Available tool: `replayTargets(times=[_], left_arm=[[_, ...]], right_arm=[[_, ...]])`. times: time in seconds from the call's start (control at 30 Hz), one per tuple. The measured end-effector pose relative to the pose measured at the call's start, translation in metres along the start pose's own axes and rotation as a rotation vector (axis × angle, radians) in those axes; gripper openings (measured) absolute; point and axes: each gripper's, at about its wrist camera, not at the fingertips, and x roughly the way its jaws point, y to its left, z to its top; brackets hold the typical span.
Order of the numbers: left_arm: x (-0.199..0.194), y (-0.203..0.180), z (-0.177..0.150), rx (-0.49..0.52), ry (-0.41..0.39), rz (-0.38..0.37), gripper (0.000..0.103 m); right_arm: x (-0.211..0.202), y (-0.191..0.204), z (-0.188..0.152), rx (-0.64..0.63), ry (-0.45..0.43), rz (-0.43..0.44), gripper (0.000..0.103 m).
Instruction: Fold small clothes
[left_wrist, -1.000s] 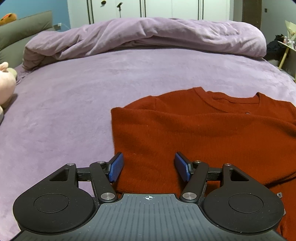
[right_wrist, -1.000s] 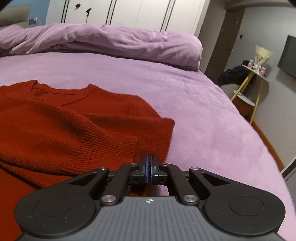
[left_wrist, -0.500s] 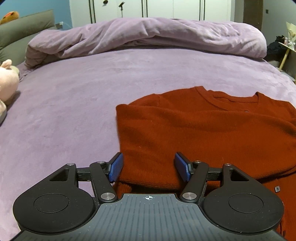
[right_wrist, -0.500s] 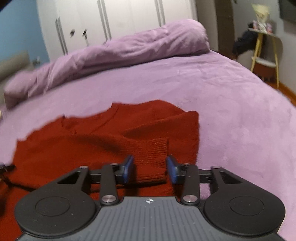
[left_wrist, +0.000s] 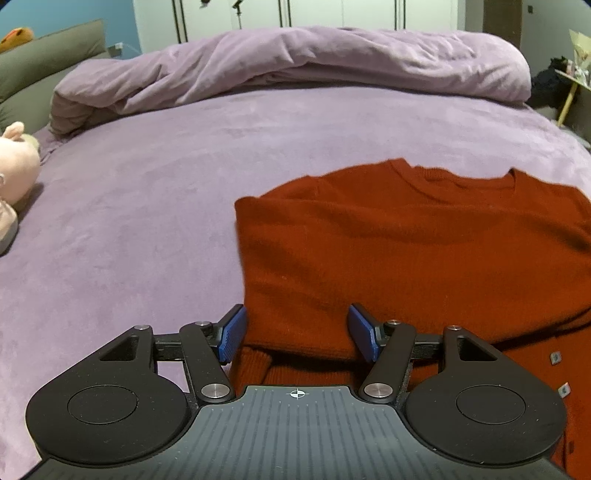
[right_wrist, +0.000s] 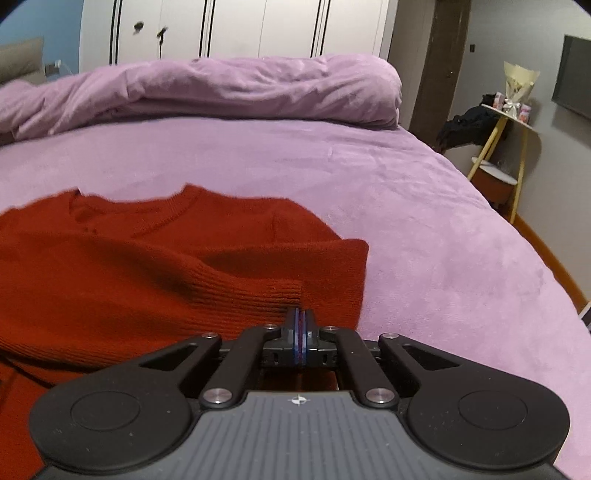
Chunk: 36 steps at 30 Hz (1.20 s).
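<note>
Two grippers over a wide purple bed (left_wrist: 147, 221). At the far side, a rumpled purple duvet (left_wrist: 295, 62) heaped across the full width; behind it, white wardrobe doors (right_wrist: 240, 29). At the left edge of the left view, a pale pink plush toy (left_wrist: 16, 158) on the cover, well apart from the clothing, with a grey-green headboard cushion (left_wrist: 48, 55) beyond. Off the bed's right side, a small round side table (right_wrist: 506, 122) on yellow legs, bearing a pale wrapped bouquet (right_wrist: 519, 81), with dark cloth (right_wrist: 465, 125) draped beside it. Nothing between either gripper and the garment.

On the cover, near the front, one rust-red knitted sweater (left_wrist: 406, 258), lying flat with neckline away from the cameras, sleeves folded in across the body; ribbed cuff (right_wrist: 258, 299) of the near sleeve ending just ahead of the right tips.

Left gripper (left_wrist: 298, 325): spread wide, released, blue pads (left_wrist: 232, 332) straddling the sweater's left folded edge, fabric between them but not pressed.

Right gripper (right_wrist: 301, 321): just closing, now clenched tight, pads together right at the cuff's end over the sweater's right edge. A thin red sliver between the pads; pinched knit or not, impossible to tell.
</note>
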Motion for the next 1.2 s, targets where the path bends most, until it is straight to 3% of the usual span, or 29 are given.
replayTargets(times=[0.13, 0.27, 0.4, 0.5, 0.63, 0.83, 0.93, 1.2], left_arm=[[-0.004, 0.008, -0.002, -0.028, 0.024, -0.013, 0.068], [-0.022, 0.019, -0.015, -0.013, 0.040, -0.046, 0.068], [-0.064, 0.030, -0.051, 0.067, 0.067, -0.065, 0.068], [-0.105, 0.047, -0.082, 0.060, 0.085, -0.111, 0.070], [-0.145, 0.070, -0.128, -0.020, 0.160, -0.182, 0.070], [-0.163, 0.080, -0.170, -0.092, 0.250, -0.202, 0.067], [-0.166, 0.081, -0.177, -0.127, 0.262, -0.265, 0.064], [-0.161, 0.090, -0.176, -0.164, 0.286, -0.293, 0.055]], right_arm=[[-0.017, -0.008, 0.004, 0.059, 0.016, -0.003, 0.002], [-0.072, -0.011, -0.023, 0.105, -0.028, 0.106, 0.005], [-0.137, -0.019, -0.069, 0.146, -0.003, 0.250, 0.031], [-0.182, -0.031, -0.106, 0.196, 0.059, 0.283, 0.042], [-0.226, -0.053, -0.148, 0.274, 0.151, 0.283, 0.044], [-0.255, -0.069, -0.171, 0.275, 0.215, 0.281, 0.043], [-0.252, -0.070, -0.176, 0.297, 0.267, 0.287, 0.042], [-0.249, -0.082, -0.181, 0.405, 0.292, 0.267, 0.035]])
